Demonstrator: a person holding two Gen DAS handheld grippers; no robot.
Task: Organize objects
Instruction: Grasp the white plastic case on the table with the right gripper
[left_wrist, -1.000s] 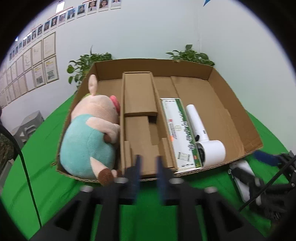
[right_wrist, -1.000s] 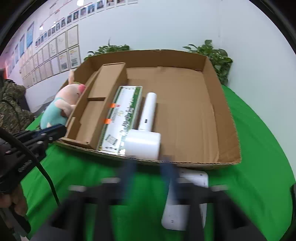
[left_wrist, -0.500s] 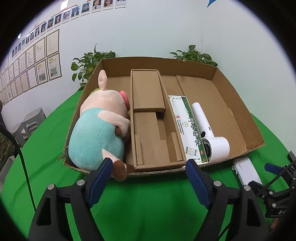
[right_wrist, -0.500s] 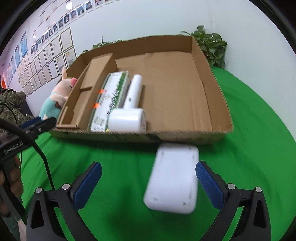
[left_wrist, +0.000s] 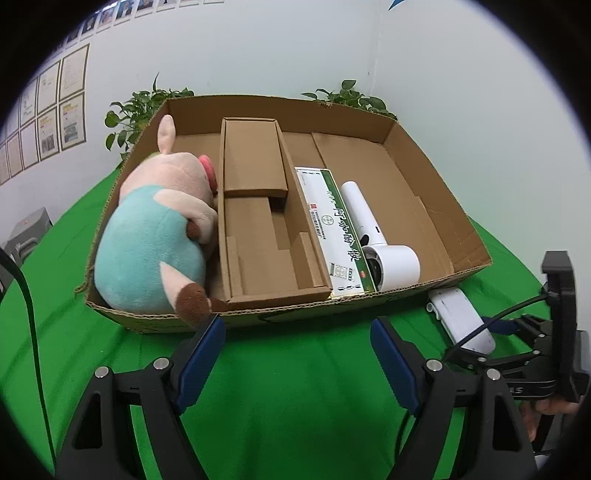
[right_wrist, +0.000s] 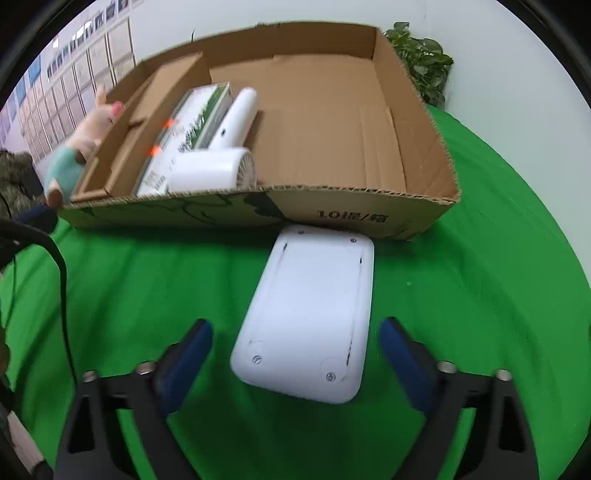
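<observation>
R gripper (right_wrist: 295, 354) is hanging low over the green cloth (right_wrist: 480, 314), jaws w/ blue pads standing apart; they've just been closing in some but aren't pressing on anything. The white flat device (right_wrist: 310, 314) is lying on the cloth between the two fingers, its near end sitting just inside the fingertips, a gap of cloth showing on each side. Its far end is lying right at the front wall of the cardboard box (right_wrist: 332, 214); can't tell if touching.

L gripper (left_wrist: 295, 354) is hovering in front of the box (left_wrist: 436, 280) over bare cloth (left_wrist: 295, 406), jaws wide, nothing between them; they've been opening w/in the last sec. From this view the white device (left_wrist: 458, 317) is lying off to the right, outside the box, w/ the other gripper (left_wrist: 506, 326) over it.

Inside the box: plush pig (left_wrist: 155, 236) in the left section, brown cardboard insert (left_wrist: 258, 221) in the middle, green-white carton (left_wrist: 332, 229) beside it, white hair dryer (left_wrist: 384, 254) just right of the carton.
</observation>
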